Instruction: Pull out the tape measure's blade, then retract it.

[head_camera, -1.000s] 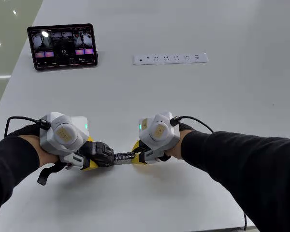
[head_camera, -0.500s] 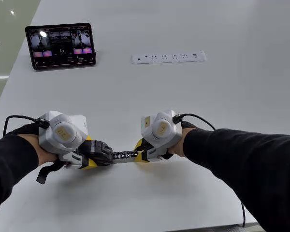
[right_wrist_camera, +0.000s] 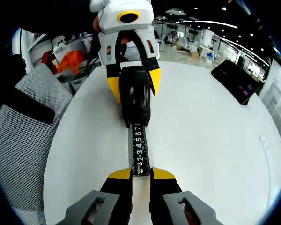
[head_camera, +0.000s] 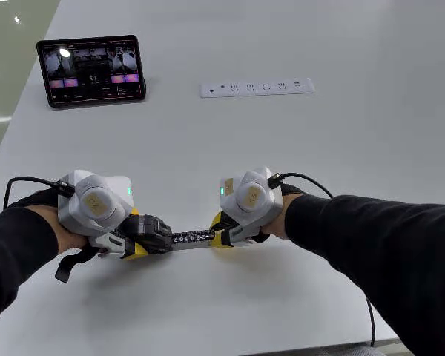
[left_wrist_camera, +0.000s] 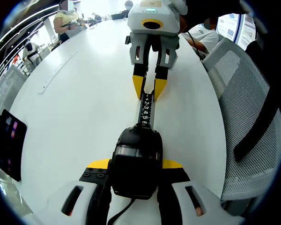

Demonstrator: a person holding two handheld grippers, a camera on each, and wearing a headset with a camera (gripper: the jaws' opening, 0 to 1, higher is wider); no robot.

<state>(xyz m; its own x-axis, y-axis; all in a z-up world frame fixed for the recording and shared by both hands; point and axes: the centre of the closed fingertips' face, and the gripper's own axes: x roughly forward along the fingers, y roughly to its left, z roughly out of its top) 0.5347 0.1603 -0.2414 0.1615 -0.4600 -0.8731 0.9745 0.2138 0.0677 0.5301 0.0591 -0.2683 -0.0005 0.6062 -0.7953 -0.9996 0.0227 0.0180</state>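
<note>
Black glass of a tablet point(head_camera: 89, 70) stood propped at the far left of the white table point(head_camera: 319, 148), well apart from the work.

Near the table's front edge, the left gripper point(left_wrist_camera: 136, 165) had its yellow-tipped fingers point(left_wrist_camera: 99, 164) spread about as wide as the tape measure's case point(left_wrist_camera: 137, 145) and clamped on its two sides. The case rested on the tabletop with its mouth facing the other gripper.

A short run of blade point(right_wrist_camera: 138, 145) lay flat on the table between the two grippers, with only the low numbers showing. That suggested the pull-out step was in hand and barely begun, with the retraction yet to come.

At the right, the right gripper point(right_wrist_camera: 141, 174) had its fingertips point(right_wrist_camera: 119, 174) drawn nearly together and pinched on the blade's free end.

The next move probably called for the right gripper to draw straight back along the blade's line while the left held the case firm against the table. Any sideways drift could kink the blade or let the end slip from so narrow a pinch.

Farther back and right, a white power strip point(head_camera: 256, 88) lay untouched.
</note>
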